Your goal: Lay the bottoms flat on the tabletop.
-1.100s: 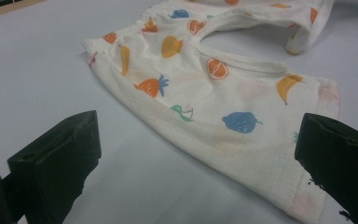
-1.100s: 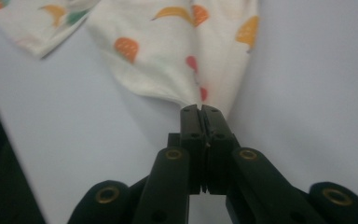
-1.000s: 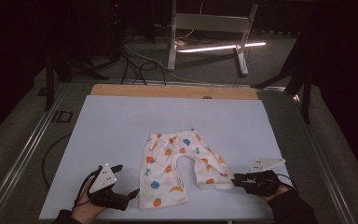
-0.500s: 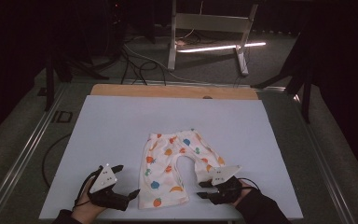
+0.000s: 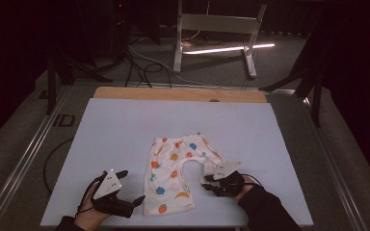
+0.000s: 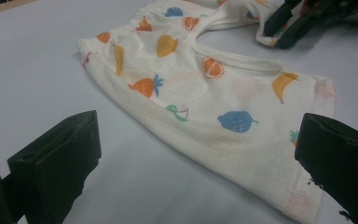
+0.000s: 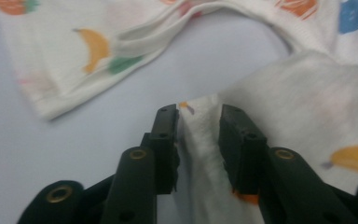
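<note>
Small white shorts (image 5: 178, 175) with a fruit print lie flat near the front edge of the white desk (image 5: 125, 130), waistband toward the far side, two legs toward the person.

Right tool (image 5: 211, 182): at the hem of the leg on the person's right. In the right gripper view a bunched fold of that leg's cloth (image 7: 200, 135) stands between the two black jaws. The jaws have just been closing; both pads sit against the fold, so the cloth is pinched.

Left tool (image 5: 131, 187): rests on the desk just beside the other leg, to its left, not touching the cloth. In the left gripper view its jaws stand wide apart with nothing between them; the shorts (image 6: 205, 88) lie ahead, and the right tool (image 6: 303, 21) shows at the far leg.
</note>
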